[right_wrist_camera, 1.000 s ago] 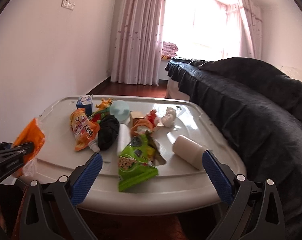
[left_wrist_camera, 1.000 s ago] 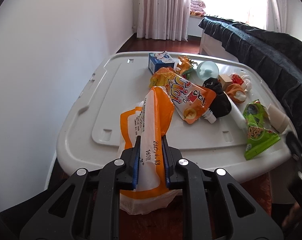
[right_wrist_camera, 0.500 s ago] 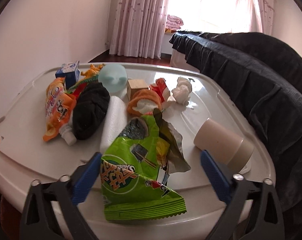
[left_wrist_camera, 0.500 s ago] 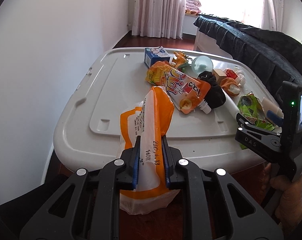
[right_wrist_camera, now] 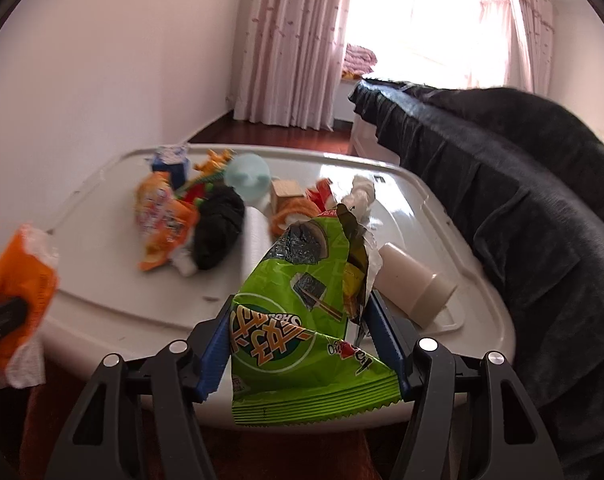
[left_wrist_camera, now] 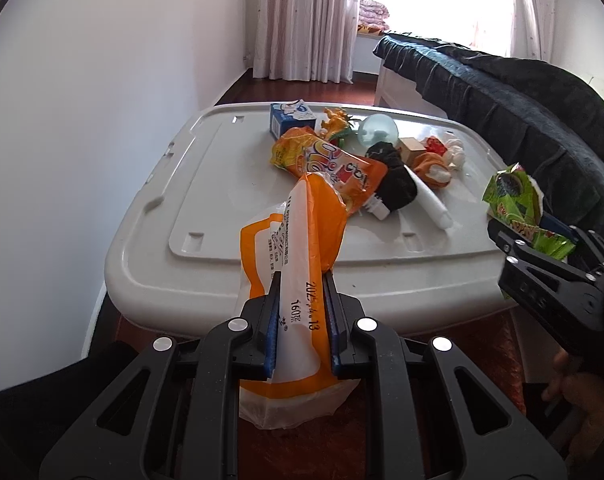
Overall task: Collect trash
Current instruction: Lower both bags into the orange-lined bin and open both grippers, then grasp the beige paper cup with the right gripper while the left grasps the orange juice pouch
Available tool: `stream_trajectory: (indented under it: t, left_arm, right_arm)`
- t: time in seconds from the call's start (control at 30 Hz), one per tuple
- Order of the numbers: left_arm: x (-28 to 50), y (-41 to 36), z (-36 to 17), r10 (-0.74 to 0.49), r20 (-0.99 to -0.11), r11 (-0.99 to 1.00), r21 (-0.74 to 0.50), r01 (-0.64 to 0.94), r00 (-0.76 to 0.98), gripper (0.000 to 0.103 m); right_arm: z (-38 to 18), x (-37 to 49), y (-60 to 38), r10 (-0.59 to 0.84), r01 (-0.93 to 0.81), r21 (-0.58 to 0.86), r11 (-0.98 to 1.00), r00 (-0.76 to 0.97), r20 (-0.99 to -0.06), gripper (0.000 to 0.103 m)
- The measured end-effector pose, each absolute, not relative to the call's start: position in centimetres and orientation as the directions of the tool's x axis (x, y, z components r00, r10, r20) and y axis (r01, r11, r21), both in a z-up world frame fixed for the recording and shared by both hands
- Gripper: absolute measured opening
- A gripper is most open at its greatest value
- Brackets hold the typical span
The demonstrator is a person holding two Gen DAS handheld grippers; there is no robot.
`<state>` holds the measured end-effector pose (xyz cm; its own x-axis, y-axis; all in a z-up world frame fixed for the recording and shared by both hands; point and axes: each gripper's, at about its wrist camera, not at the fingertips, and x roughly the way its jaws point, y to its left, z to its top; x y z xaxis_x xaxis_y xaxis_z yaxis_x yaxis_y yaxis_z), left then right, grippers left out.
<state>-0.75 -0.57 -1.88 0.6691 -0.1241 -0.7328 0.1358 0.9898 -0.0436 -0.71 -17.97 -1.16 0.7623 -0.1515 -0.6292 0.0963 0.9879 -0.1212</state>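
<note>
- Bedroom, white bin lid [left_wrist_camera: 150, 240] serving as counter, trash piled on it.
- My left hand-held gripper [left_wrist_camera: 302, 320] clamped on orange bag [left_wrist_camera: 302, 240], held off the near edge.
- My right hand-held gripper [right_wrist_camera: 302, 344] jaws have just been closing; green snack wrapper [right_wrist_camera: 302, 320] between them, pads pressing its sides.
- Left to do: orange pouch [left_wrist_camera: 333, 164], paper cup [right_wrist_camera: 417, 284], milk carton [left_wrist_camera: 290, 118], the rest.

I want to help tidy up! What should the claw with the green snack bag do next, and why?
Probably lift the green snack bag up off the white lid. The right claw has just been closing, and its blue pads now sit against both sides of the bag, whose top already tilts up. The left claw is shut on an orange and white bag, so only the right one can take it.
</note>
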Motion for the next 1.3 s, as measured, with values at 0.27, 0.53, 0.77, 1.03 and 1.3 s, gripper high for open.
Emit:
stream_trajectory:
  t: [0.27, 0.53, 0.77, 1.03, 1.3]
  left_arm:
    - [-5.3, -0.9, -2.9, -0.137, -0.774, 0.984, -0.035, 0.174, 0.618, 0.018]
    - [-8.9, -0.4, -6.7, -0.132, -0.862, 0.98, -0.038, 0.197, 0.49, 0.018]
    - [-9.7, 0.4, -8.5, -0.137, -0.892, 0.983, -0.071, 0.167, 0.43, 0.036]
    - [-9.7, 1.0, -7.3, -0.042, -0.88, 0.995, 0.005, 0.099, 0.473, 0.082]
    - [-8.7, 2.9, -5.7, -0.015, -0.851, 0.999, 0.006, 0.039, 0.526, 0.082]
  right_arm:
    - [-0.5, -9.0, -15.8, -0.026, -0.005, -0.043, 0.999, 0.712, -0.702, 0.063]
    - [-4.8, -12.1, -13.8, 0.006, -0.047, -0.027, 0.999, 0.587, -0.809, 0.063]
    - [-6.7, -12.6, -13.7, -0.051, -0.013, -0.069, 0.998, 0.534, -0.844, 0.09]
    - [-6.1, -12.7, -14.9, -0.094, 0.045, -0.084, 0.995, 0.573, -0.814, 0.098]
    - [-5.1, -12.0, -17.4, -0.154, 0.122, -0.101, 0.987, 0.605, -0.781, 0.098]
